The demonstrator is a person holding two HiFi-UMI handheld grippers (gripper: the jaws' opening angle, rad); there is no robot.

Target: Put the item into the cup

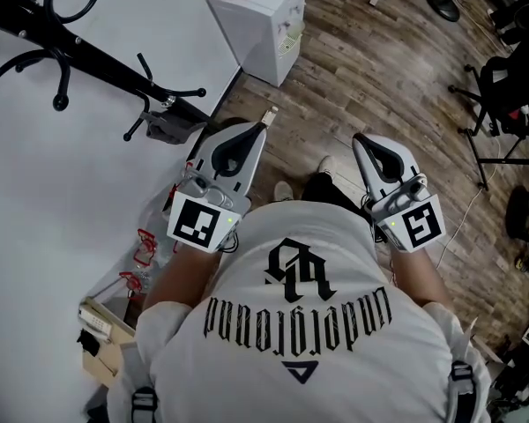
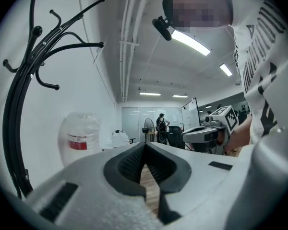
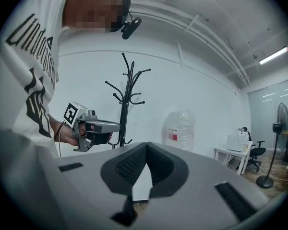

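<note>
No cup and no item to put in it shows in any view. The person stands on a wooden floor and holds both grippers out at waist height. My left gripper (image 1: 263, 123) points forward over the floor, its jaws shut with the tips touching and nothing between them (image 2: 145, 145). My right gripper (image 1: 359, 139) is held level with it, jaws shut and empty as well (image 3: 146, 145). Each gripper view shows the other gripper off to the side, held by a hand.
A black coat rack (image 1: 79, 51) stands against the white wall on the left. A white cabinet (image 1: 260, 16) is ahead. A large water bottle (image 3: 179, 131) stands by the wall. A fan stand (image 1: 441, 3) and black tripods (image 1: 502, 86) occupy the right. A box of clutter (image 1: 106, 324) is at lower left.
</note>
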